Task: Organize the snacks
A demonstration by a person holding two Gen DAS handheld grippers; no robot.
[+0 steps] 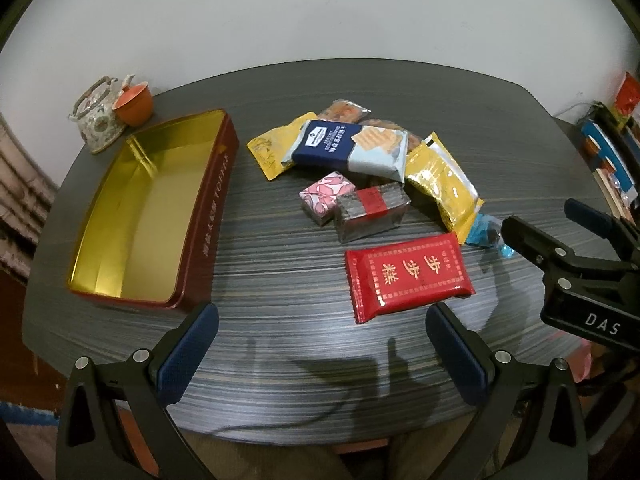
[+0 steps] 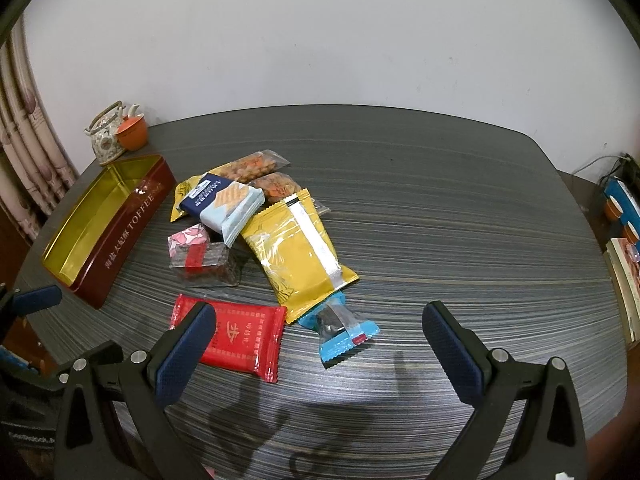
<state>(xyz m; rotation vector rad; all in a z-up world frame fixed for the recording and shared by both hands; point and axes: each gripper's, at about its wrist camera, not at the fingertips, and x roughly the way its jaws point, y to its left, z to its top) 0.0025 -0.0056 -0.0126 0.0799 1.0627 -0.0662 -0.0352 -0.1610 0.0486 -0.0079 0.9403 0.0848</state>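
An empty dark red toffee tin with a gold inside lies on the left of the dark striped table. Beside it is a heap of snacks: a red packet nearest me, a clear block with a red band, a pink cube, a navy biscuit pack, yellow pouches and a blue candy. My left gripper is open, low over the front edge. My right gripper is open, just short of the blue candy.
A flowered teapot and an orange cup stand at the back left corner. Books and boxes are stacked off the right edge. A white wall runs behind. The table's right half is bare wood.
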